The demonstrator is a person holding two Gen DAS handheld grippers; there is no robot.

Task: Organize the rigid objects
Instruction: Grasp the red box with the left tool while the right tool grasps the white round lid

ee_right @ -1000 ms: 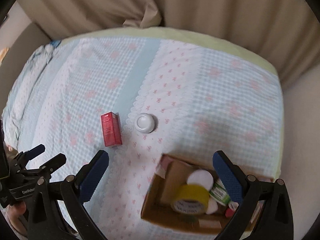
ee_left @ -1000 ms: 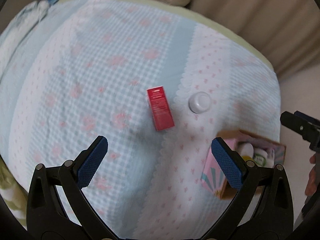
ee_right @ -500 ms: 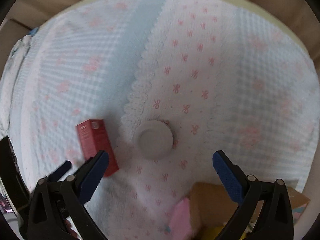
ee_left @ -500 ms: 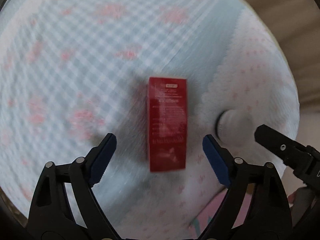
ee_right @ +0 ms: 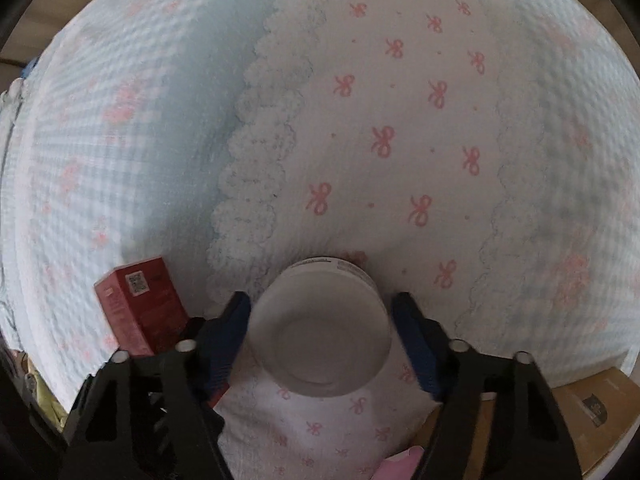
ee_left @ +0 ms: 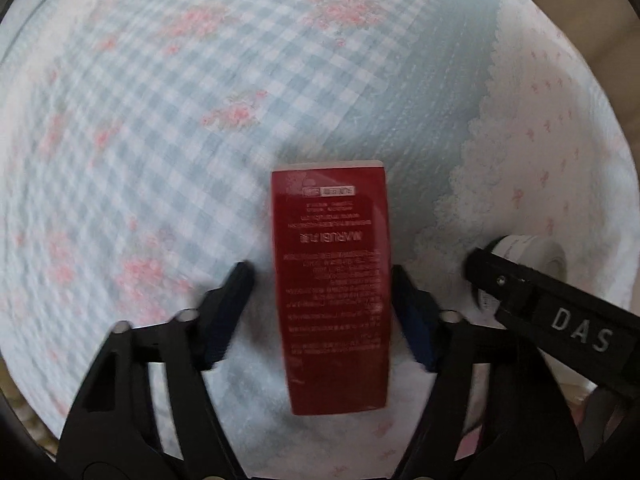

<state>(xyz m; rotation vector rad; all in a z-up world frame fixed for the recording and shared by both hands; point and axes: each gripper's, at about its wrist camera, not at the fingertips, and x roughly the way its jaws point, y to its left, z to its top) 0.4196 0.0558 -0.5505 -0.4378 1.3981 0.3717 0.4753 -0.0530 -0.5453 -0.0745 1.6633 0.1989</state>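
A red carton [ee_left: 332, 280] lies flat on the patterned bedspread [ee_left: 200, 100]. My left gripper [ee_left: 322, 316] straddles it, right pad touching its side, left pad a small gap away, so the jaws are closing but not clamped. A white round jar [ee_right: 320, 328] stands between the blue pads of my right gripper [ee_right: 320, 340], which sit close to its sides with slight gaps. The jar also shows in the left wrist view [ee_left: 532, 252], behind a right gripper finger [ee_left: 552, 312]. The carton shows in the right wrist view [ee_right: 140, 304].
A cardboard box [ee_right: 588, 412] lies at the lower right in the right wrist view, with a pink item [ee_right: 400, 464] by its edge. The bedspread [ee_right: 400, 120] stretches ahead of both grippers.
Both grippers dropped lower and moved forward onto their objects. Both pairs of jaws narrowed from wide open to close around the carton and the jar.
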